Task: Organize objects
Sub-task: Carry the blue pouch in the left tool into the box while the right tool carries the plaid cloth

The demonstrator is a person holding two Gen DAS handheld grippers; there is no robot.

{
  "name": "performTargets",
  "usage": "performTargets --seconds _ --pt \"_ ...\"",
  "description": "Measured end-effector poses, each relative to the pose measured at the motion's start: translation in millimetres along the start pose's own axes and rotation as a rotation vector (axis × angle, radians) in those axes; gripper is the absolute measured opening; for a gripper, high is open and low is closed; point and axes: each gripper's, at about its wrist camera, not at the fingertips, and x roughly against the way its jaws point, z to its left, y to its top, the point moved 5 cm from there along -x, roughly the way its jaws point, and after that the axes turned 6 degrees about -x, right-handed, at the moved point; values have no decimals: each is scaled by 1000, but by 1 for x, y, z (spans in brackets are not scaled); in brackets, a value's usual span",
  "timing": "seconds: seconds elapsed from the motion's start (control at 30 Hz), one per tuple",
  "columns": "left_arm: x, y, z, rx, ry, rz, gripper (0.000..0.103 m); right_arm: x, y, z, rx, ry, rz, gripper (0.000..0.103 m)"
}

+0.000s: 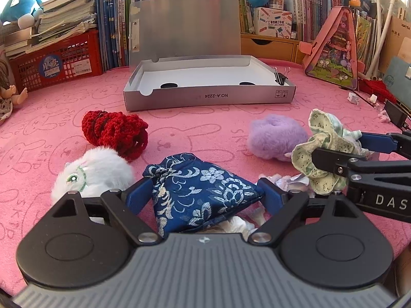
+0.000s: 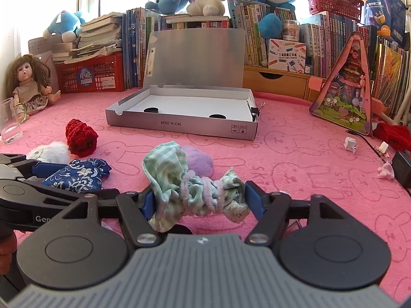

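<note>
A blue floral pouch (image 1: 200,192) lies between the blue pads of my left gripper (image 1: 204,195). The pads stand right at its two ends, and the pouch shows no squeeze. My right gripper (image 2: 200,200) is shut on a crumpled green checked cloth (image 2: 179,179) with lilac trim, held just above the pink tablecloth (image 2: 308,169). In the left wrist view that cloth (image 1: 321,151) and the right gripper (image 1: 339,148) sit at the right. The pouch (image 2: 77,174) and the left gripper (image 2: 69,179) show at the left of the right wrist view.
An open silver box (image 1: 208,96) with its lid up stands ahead, a binder clip (image 1: 281,77) in its right corner. A red knitted piece (image 1: 115,131), a white fluffy toy (image 1: 92,174) and a purple fluffy ball (image 1: 277,137) lie nearby. A doll (image 2: 30,87) and a glass (image 2: 9,120) stand far left.
</note>
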Motion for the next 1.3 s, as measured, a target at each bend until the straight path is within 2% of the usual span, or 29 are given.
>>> performTargets --seconds 0.23,0.7,1.07,1.3 --pt "6 2 1 -7 -7 -20 83 0 1 -1 0 0 -1 71" --pt "25 17 2 -30 -2 -79 83 4 14 0 7 3 -30 71" --pt "30 45 18 -25 32 -134 82 5 33 -6 -14 1 -61 71" --pt "19 68 33 -21 51 -149 82 -6 52 -10 -23 -4 -73 71"
